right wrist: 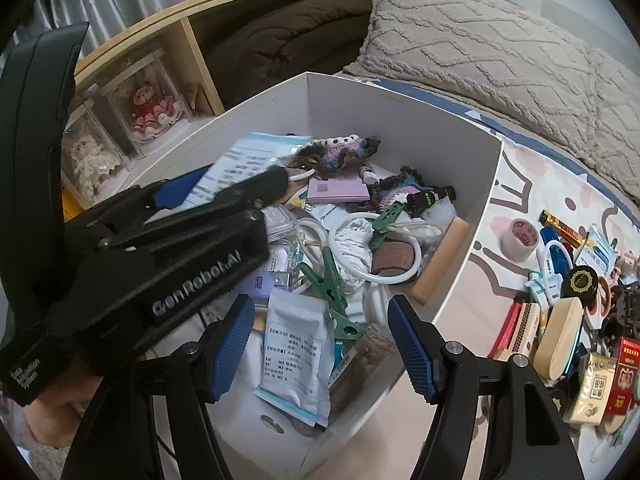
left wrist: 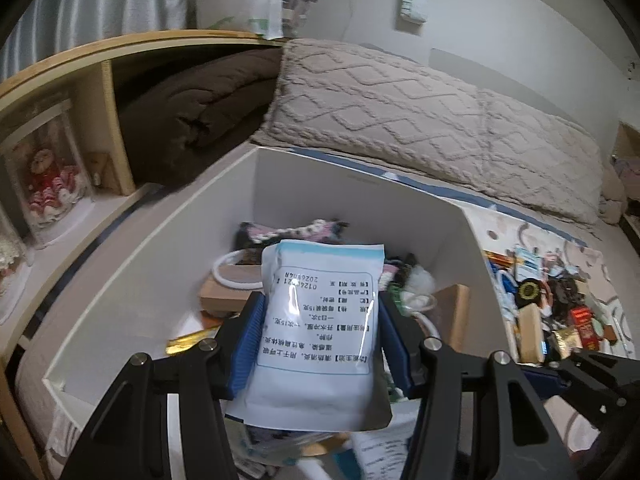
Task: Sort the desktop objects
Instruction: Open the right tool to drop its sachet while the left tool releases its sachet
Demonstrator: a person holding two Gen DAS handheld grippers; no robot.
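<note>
My left gripper is shut on a white medicine sachet with a blue top edge and printed text, and holds it upright over the white box. In the right wrist view the left gripper comes in from the left above the box with that sachet in its pads. My right gripper stands open above the box's near end, its blue pads touching nothing. A second, similar sachet lies flat in the box beneath them.
The box holds green clips, white rings, a pink card and crochet pieces. Right of it, on a patterned cloth, lie a tape roll, red packets and several small items. A beige quilt and a wooden shelf stand behind.
</note>
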